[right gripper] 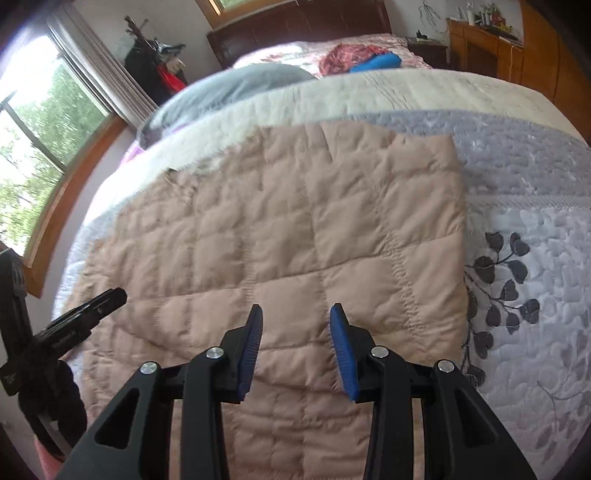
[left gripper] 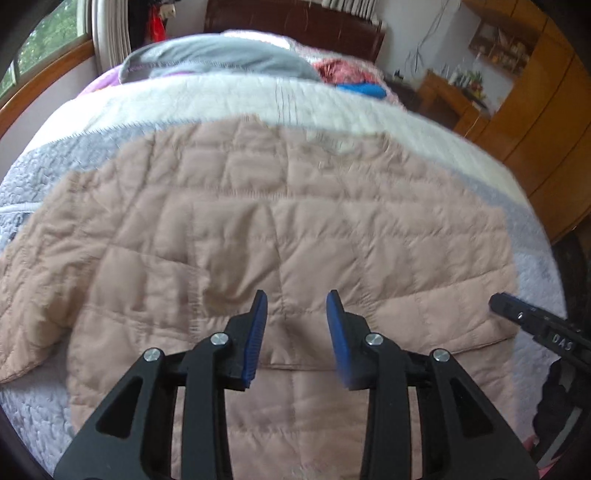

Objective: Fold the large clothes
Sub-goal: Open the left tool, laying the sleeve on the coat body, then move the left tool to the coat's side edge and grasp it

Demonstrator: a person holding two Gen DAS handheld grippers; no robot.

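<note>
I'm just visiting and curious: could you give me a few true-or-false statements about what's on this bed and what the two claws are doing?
1. A pink quilted jacket lies spread on the bed. True.
2. The left claw is clamped on the jacket. False: its jaws stand apart with nothing gripped.
3. The right claw stands open above the jacket. True.
4. A blue item lies on top of the jacket. False: it lies far off, near the headboard.
5. A grey pillow lies beyond the jacket. True.

Lettering on the gripper
The right gripper [left gripper: 496, 301] shows white letters "DAS" on its black side; nothing else around here is legible.
</note>
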